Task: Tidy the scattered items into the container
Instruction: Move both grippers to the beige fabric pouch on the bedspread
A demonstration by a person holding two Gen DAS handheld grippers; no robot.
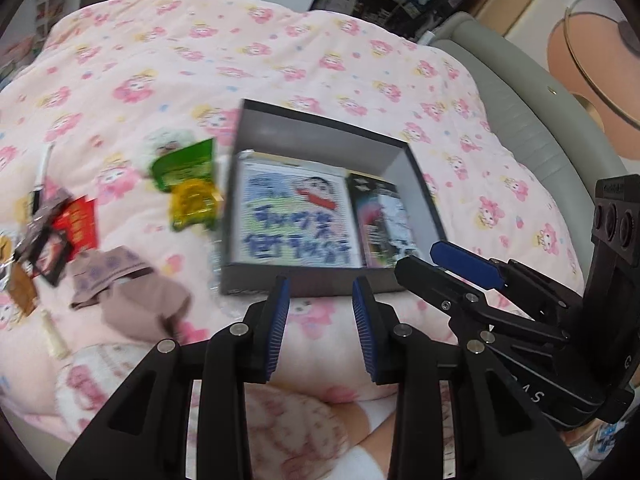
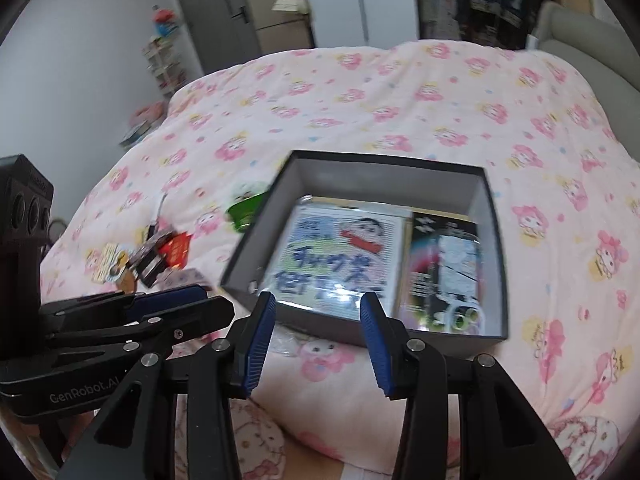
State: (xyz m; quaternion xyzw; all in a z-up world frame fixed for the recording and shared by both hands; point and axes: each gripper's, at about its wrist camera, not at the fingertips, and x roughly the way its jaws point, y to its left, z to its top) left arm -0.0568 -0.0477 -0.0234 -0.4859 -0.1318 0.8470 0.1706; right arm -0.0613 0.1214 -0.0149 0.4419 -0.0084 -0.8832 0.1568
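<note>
Room: bedroom with a grey door and a dark shelf of boxes at the back
Bed: wide, under a pink quilt printed with cartoon figures; a grey padded bed frame runs along its right side
Container: dark open box with pale inner walls, lying on the quilt near the middle of the bed
Inside the box: cartoon picture card lying flat on the left of the floor, a dark packet just beside it on the right, both blurred
Scattered items: all to the left of the box on the quilt
Green packet: near the box's left wall, with a yellow packet touching it on the near side
Red packet: farther left, among small dark and brown wrappers too blurred to tell apart
Mauve cloth: crumpled, nearer the camera than the packets
White pen: at the far left, well apart from the box
Left tool: above the quilt on the near side of the box, blue pads apart, nothing between them
Right tool: just beside the left one, over the box's near wall, pads spread wider, nothing held
</note>
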